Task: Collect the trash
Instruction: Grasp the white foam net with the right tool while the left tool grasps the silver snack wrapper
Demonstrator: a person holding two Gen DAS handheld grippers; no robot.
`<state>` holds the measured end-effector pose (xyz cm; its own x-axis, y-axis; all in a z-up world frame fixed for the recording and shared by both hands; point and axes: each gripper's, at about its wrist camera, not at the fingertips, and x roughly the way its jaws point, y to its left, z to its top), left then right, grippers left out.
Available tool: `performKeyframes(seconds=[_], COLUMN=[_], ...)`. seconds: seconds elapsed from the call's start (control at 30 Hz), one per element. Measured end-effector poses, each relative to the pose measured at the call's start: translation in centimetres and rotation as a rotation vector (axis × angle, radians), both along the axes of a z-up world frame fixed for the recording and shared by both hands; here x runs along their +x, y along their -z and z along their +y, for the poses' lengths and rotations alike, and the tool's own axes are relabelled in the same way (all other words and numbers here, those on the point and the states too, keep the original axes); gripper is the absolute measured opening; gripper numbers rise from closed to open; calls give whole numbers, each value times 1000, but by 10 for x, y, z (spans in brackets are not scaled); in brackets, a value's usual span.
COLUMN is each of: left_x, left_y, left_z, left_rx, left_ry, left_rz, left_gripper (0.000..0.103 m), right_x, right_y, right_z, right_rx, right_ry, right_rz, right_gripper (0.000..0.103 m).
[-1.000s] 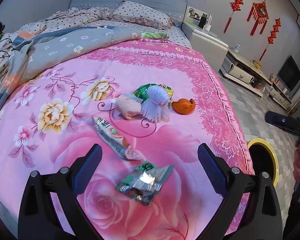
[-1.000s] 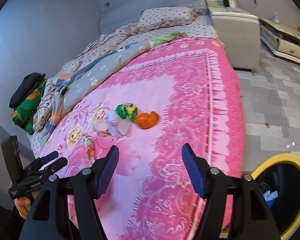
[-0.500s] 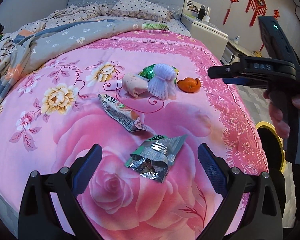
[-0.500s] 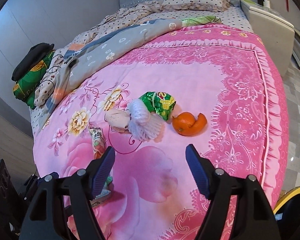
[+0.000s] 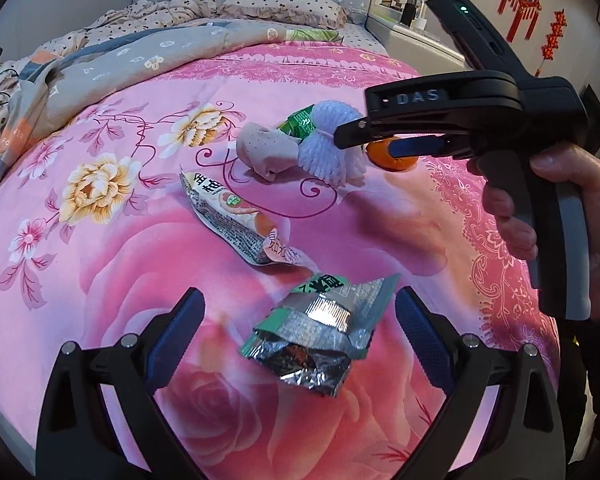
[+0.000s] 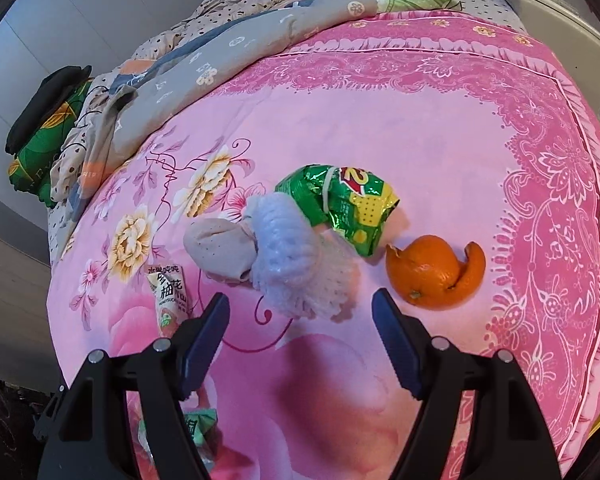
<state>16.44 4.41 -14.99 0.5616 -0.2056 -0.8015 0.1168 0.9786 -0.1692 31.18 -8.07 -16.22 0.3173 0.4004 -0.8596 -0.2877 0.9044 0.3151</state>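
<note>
Soft, even indoor light, sharp focus, strong fisheye bending and dark corners.

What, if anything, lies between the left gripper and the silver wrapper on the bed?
Nothing visible. The left gripper is open, and the silver wrapper lies flat on the pink bedspread between its fingers. The long wrapper lies farther away.

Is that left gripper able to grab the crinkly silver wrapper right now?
Probably yes: the left gripper stands open with the silver wrapper lying between its fingers, nothing covering it.
</note>
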Motion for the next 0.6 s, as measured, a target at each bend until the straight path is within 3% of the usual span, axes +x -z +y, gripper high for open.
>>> performKeyframes(seconds=[0.13,0.33,0.43,0.5,0.6], left_x=[7,12,12,13,16], left_y=[11,24,24,26,29], left_z=[-6,-9,-7,-7,-6], left_rx=[-15,-17,-35,-45,-48], left_ry=[15,38,45,54,58], left_rz=[21,41,38,47,49], left_gripper=[85,73,63,44,44], right_x=[10,21,23,26,32], right_y=[11,27,29,30,29], right_z=[8,18,19,18,13], right_rx=[-4,-21,-22,-10,7], right_ry=[7,4,-7,-12,-7], right_rz=[11,30,18,19,17], right_gripper=[70,50,42,39,38])
